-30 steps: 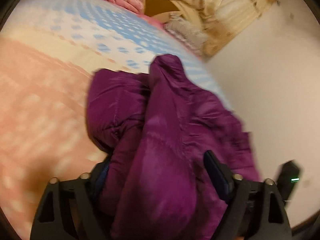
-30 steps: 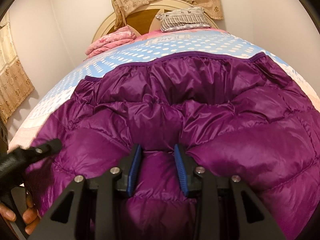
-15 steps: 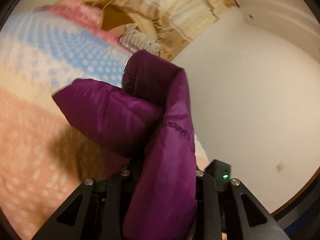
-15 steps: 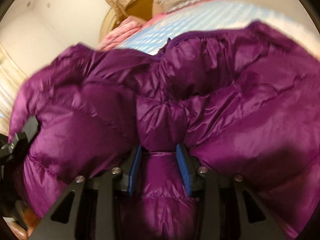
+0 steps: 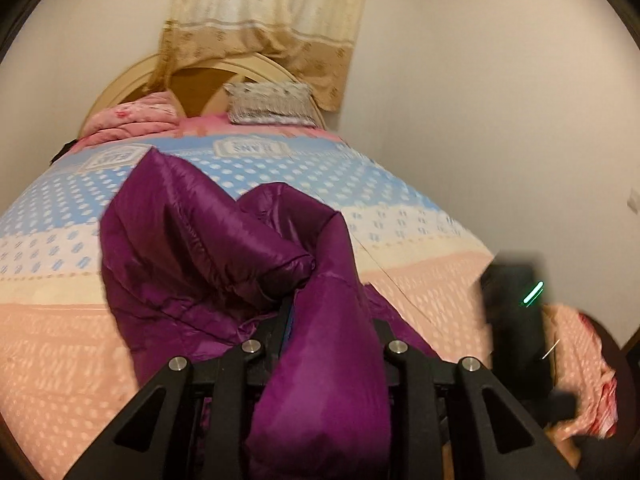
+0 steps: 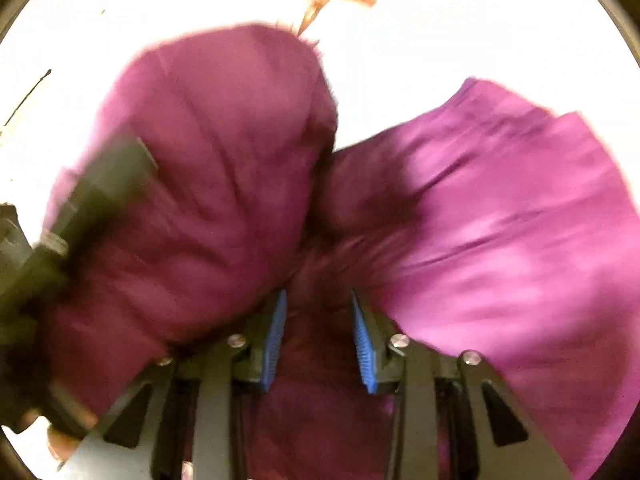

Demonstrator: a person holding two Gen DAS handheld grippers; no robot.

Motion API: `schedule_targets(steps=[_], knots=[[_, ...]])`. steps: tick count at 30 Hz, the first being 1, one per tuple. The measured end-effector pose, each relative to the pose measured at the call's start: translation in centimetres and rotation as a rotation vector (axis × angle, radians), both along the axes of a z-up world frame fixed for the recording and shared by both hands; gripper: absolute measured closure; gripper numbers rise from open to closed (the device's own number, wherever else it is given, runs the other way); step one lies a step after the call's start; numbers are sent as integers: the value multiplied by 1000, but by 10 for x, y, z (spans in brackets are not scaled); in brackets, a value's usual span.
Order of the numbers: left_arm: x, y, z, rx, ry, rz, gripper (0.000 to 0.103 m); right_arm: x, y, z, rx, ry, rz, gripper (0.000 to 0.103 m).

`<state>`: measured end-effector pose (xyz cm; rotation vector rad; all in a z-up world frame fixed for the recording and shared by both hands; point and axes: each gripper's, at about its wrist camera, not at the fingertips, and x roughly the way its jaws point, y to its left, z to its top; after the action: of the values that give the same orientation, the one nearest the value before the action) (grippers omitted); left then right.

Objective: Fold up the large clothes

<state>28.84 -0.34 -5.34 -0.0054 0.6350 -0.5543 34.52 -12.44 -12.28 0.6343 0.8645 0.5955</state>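
A purple puffer jacket (image 5: 208, 248) hangs bunched above the bed (image 5: 60, 344). My left gripper (image 5: 328, 320) is shut on a thick fold of it; the fabric covers the fingertips and drapes back toward the camera. My right gripper (image 6: 318, 312) is shut on another fold of the jacket (image 6: 224, 168), which bulges up on both sides of the blue pads (image 6: 276, 336) and fills that blurred view. The right gripper's dark body (image 5: 516, 320) shows at the right of the left wrist view; the left gripper's body (image 6: 48, 248) shows at the left of the right wrist view.
The bed has a blue, white and peach patterned cover. At its head lie a folded pink quilt (image 5: 132, 120) and a grey pillow (image 5: 272, 104) against a round headboard (image 5: 208, 80). A curtain (image 5: 264, 20) hangs behind. White walls stand right of the bed.
Both grippers have lifted the jacket off the bed. The left view swung from the wall toward the headboard. The right view tilted up, now showing bright wall behind the jacket.
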Motion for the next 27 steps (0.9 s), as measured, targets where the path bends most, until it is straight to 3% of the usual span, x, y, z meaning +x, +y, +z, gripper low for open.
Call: schedule_targets(steps=[4, 8, 10, 13, 19, 24, 27], knots=[[-9, -50, -32, 115, 20, -85, 77, -20, -77, 18, -156, -54, -202, 65], [-13, -90, -77, 170, 81, -178, 77, -28, -106, 27, -382, -72, -315, 64], [-23, -105, -90, 201, 56, -223, 77, -30, -111, 29, -464, -87, -341, 54], [-27, -116, -98, 240, 14, -254, 77, -33, -110, 33, -453, -99, -343, 45], [-42, -104, -103, 197, 30, -287, 77, -29, -117, 38, -421, -134, -328, 45], [-51, -99, -103, 196, 18, -299, 76, -30, -107, 66, -279, -302, -198, 41], [-54, -91, -100, 186, 16, -306, 75, -5, -88, 59, -277, -263, -75, 40]])
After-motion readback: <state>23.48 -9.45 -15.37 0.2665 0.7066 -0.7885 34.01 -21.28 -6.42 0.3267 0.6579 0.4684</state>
